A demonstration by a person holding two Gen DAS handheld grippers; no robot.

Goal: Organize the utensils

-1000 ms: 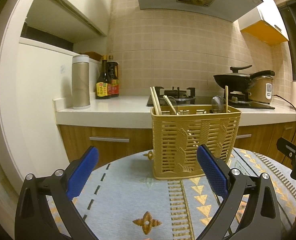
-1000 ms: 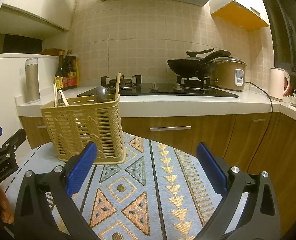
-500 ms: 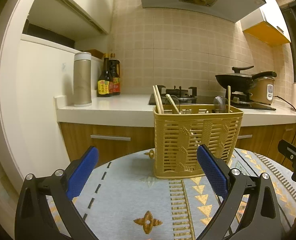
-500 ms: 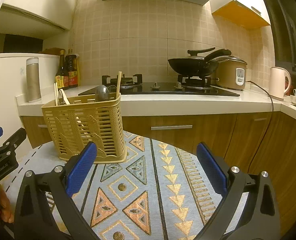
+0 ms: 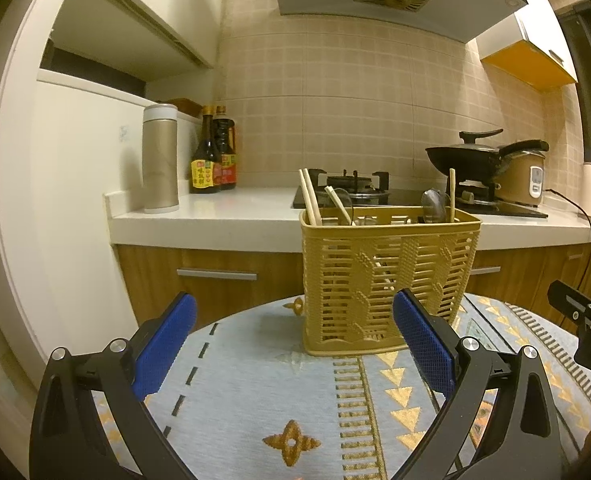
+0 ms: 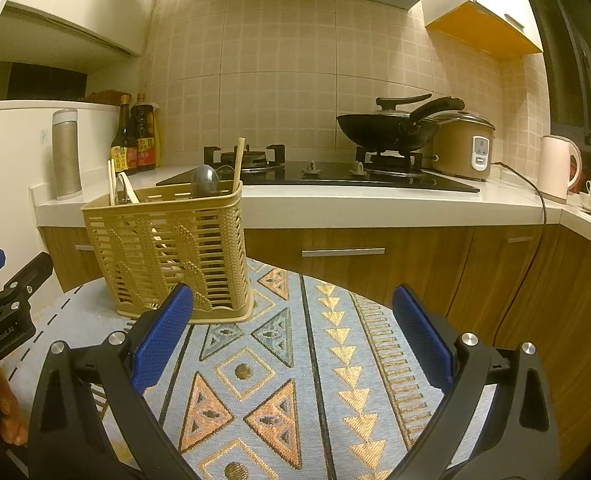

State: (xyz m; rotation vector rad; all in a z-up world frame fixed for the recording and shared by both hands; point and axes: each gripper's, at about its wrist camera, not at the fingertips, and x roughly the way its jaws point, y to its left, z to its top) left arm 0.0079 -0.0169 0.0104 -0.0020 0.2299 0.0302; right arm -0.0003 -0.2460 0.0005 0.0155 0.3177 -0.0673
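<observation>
A tan slatted utensil basket [image 5: 387, 276] [image 6: 171, 248] stands upright on a round table with a patterned cloth [image 5: 255, 392] [image 6: 295, 360]. Chopsticks [image 5: 309, 196] [image 6: 237, 162] and a metal spoon [image 5: 433, 206] [image 6: 204, 179] stick out of its top. My left gripper [image 5: 295, 344] is open and empty, short of the basket, which sits ahead and slightly right. My right gripper [image 6: 293, 338] is open and empty too, with the basket ahead on its left. Each gripper shows at the other view's edge: right gripper [image 5: 587, 332], left gripper [image 6: 3, 312].
Behind the table runs a kitchen counter [image 5: 215, 220] with wooden drawers. It carries a steel flask [image 5: 159, 160], sauce bottles [image 5: 211, 152], a gas hob with a black wok [image 6: 387, 128], a rice cooker [image 6: 463, 146] and a kettle [image 6: 557, 168]. A hand [image 6: 3, 412] shows low left.
Both views have tilted and drifted slightly, so the basket sits a little higher and further right in frame. Both grippers stay open and empty.
</observation>
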